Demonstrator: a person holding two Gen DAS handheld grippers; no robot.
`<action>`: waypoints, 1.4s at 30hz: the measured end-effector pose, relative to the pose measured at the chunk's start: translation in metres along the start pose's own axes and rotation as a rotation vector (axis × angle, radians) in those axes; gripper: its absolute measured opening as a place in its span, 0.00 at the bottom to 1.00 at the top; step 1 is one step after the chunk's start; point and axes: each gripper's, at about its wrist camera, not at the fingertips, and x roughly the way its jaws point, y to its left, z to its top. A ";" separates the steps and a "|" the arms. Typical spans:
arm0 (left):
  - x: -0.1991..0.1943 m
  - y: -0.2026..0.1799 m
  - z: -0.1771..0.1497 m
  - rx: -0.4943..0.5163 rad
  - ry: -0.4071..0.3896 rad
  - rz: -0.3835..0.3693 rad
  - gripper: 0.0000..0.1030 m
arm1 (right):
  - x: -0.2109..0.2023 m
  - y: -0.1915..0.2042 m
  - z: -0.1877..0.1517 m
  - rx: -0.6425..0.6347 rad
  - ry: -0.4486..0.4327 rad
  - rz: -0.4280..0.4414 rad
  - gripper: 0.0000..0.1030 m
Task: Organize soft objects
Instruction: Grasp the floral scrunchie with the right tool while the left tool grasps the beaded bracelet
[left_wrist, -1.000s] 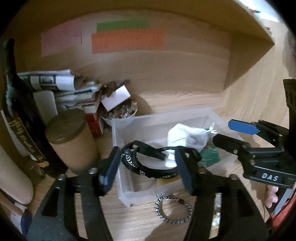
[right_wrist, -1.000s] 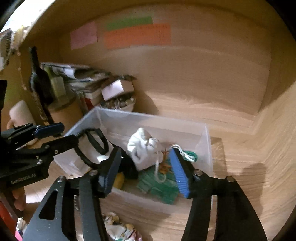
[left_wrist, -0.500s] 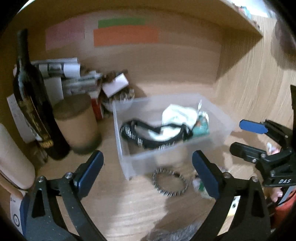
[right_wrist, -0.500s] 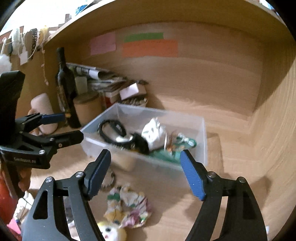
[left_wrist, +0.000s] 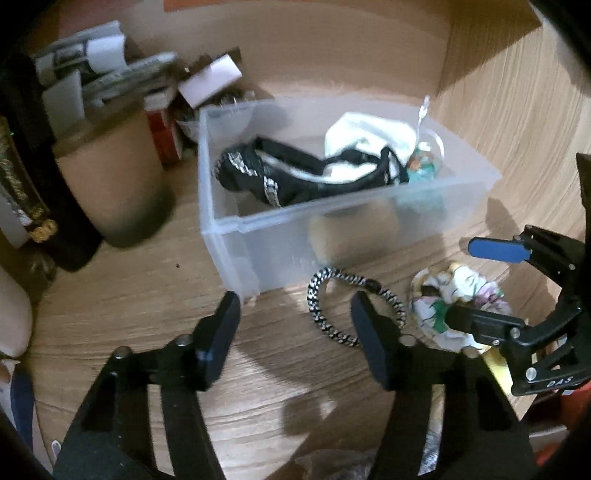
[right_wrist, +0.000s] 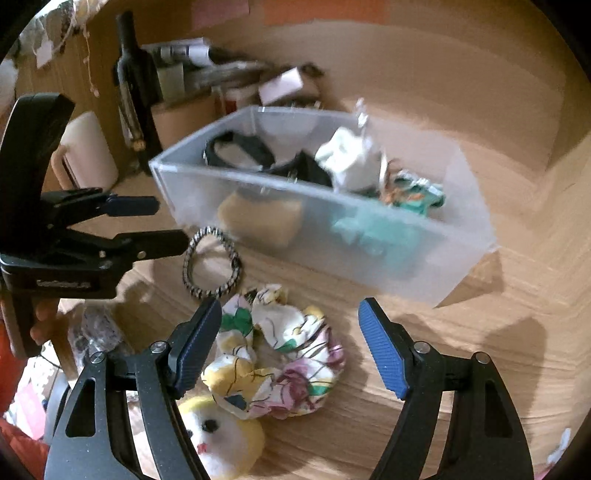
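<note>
Left gripper (left_wrist: 293, 315): fingers (left_wrist: 216, 339) spread wide and empty, held over bare wooden bench (left_wrist: 147, 314). Open board lies between and ahead of them up to the near wall of the clear plastic bin (left_wrist: 332, 229). The black-and-white braided hair tie (left_wrist: 354, 306) lies flat on the bench; its far arc sits just short of the bin wall, its right side passes behind the left gripper's right finger.

Right gripper (right_wrist: 290, 345): fingers (right_wrist: 384, 358) likewise spread wide, gripping nothing. The floral scrunchie (right_wrist: 280, 354) lies on the bench between them, nearer the left finger, whether touching it cannot be told. A yellow-and-white plush toy (right_wrist: 221, 439) lies at the near edge, below that finger. Bare board stays open right of the scrunchie and along the bin's right side.

Bin contents, beyond both pairs of fingers: a black strap (left_wrist: 295, 177) across the left and middle, a white cloth (left_wrist: 369, 136) behind it, a teal item (right_wrist: 417, 194) at the right, and a yellow object (right_wrist: 258, 218) seen blurred through the front wall.

Far left of the bin: a brown cylindrical canister (left_wrist: 114, 177), a dark wine bottle (right_wrist: 135, 85), stacked papers (left_wrist: 92, 74) and a small white box (left_wrist: 210, 79) crowd the back corner against the wooden wall.
</note>
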 end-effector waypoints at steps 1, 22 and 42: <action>0.005 0.001 0.000 -0.002 0.018 -0.008 0.49 | 0.003 0.001 0.000 -0.004 0.010 0.001 0.71; -0.019 -0.002 0.005 0.012 -0.061 -0.055 0.04 | -0.014 -0.004 -0.001 0.010 -0.056 -0.024 0.15; 0.001 -0.006 0.013 0.043 0.016 -0.027 0.22 | -0.085 -0.026 0.020 0.076 -0.303 -0.086 0.15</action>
